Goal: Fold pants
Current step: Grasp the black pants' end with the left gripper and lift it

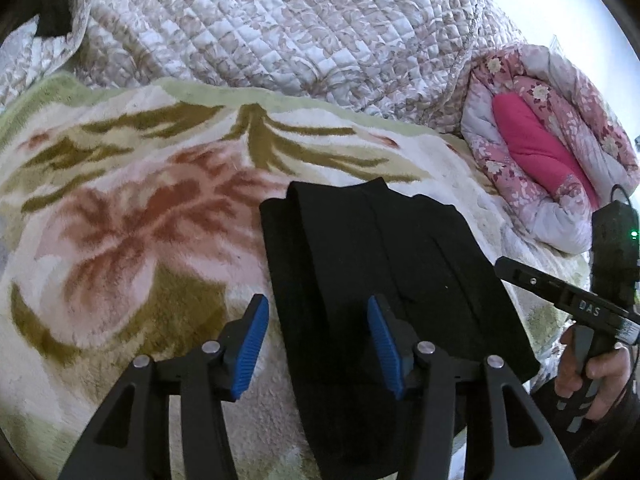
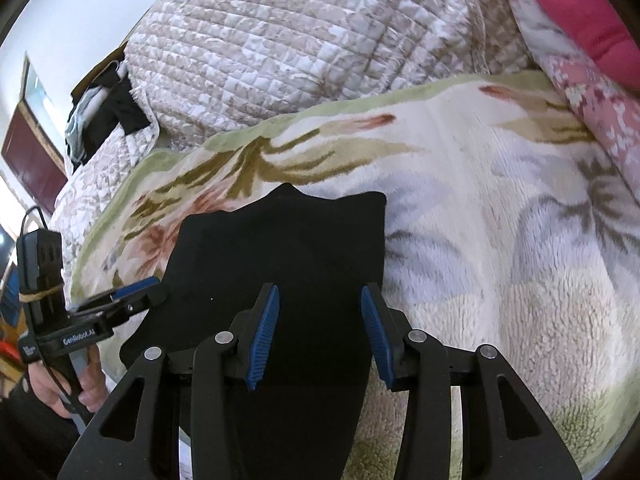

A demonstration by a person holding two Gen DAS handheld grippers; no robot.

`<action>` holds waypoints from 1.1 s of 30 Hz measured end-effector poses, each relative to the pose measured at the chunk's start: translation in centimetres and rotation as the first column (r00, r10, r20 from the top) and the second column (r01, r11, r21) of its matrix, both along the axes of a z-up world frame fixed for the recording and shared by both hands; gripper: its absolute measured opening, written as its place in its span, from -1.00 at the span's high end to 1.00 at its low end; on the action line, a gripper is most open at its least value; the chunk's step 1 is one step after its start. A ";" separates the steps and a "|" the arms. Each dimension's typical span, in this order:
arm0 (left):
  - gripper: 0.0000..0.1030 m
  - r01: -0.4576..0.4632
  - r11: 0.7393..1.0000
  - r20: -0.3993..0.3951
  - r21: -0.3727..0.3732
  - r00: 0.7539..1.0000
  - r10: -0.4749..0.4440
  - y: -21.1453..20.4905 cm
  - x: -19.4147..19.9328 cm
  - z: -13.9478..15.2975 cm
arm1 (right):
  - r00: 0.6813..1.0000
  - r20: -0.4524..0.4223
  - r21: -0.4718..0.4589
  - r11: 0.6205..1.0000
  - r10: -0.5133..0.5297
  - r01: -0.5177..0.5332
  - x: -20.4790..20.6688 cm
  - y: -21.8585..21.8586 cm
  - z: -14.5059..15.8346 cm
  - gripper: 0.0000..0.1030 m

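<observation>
**Black pants folded on the floral blanket, both grippers spread above them**

On the bed, atop a cream fleece blanket patterned with pink flowers and olive leaves, we see the black pants lying folded into a compact dark stack with layered edges showing along the far end. From the left wrist view, our left gripper hovers over the near left edge of the pants, its blue-padded fingers standing apart with nothing between them; one finger sits over the blanket, the other over the black cloth. Our right gripper likewise has its fingers spread wide and holds nothing, poised above the near part of the pants. In the left wrist view we also see the right gripper at the pants' right edge, the person's right hand wrapped around its handle. Behind the blanket rises a quilted beige-and-white comforter, and to the right lies a pink floral quilt bundled around a bright pink cushion.
</observation>
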State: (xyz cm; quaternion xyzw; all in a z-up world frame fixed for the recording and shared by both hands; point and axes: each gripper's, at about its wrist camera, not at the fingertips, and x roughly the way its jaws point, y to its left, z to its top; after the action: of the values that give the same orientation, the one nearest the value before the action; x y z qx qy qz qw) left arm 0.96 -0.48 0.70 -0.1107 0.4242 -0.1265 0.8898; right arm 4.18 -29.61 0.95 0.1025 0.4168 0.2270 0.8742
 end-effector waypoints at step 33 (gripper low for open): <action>-0.51 0.052 0.998 -0.008 -0.033 0.999 -0.052 -2.0 0.2 -1.4 | 0.993 -0.121 0.087 0.996 -0.006 0.016 0.9 -0.3 -2.3 0.07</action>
State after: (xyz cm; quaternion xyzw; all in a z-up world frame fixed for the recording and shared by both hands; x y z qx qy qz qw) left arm 1.14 -2.51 -0.71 -0.1146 0.4286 -0.1560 0.8825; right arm 5.06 -29.89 -1.35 0.1567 0.4578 0.2337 0.8433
